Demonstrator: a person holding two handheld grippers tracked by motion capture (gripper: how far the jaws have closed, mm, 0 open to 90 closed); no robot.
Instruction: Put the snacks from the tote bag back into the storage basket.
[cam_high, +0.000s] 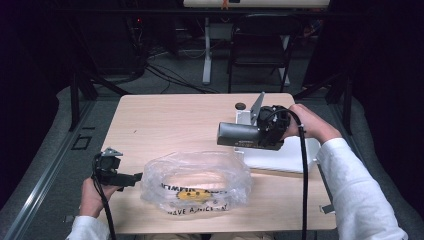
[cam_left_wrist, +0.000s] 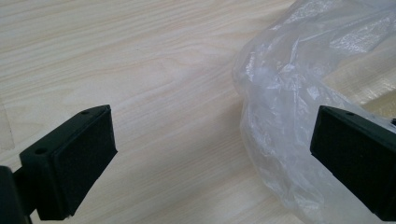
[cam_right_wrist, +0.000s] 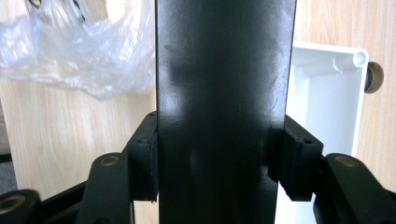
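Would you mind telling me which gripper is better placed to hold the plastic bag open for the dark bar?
The left gripper. Its jaws are open right at the plastic bag's left edge, one pad already against the film. The right gripper is shut on the dark bar, above the table beside the white tray.

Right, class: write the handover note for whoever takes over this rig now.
Right gripper: shut on a dark can, held level above the table, near the white tray.
Left gripper: open, at the left edge of the plastic bag, not gripping it.
Done: can picked up.
Left, probably: hold the bag open and put the can inside.
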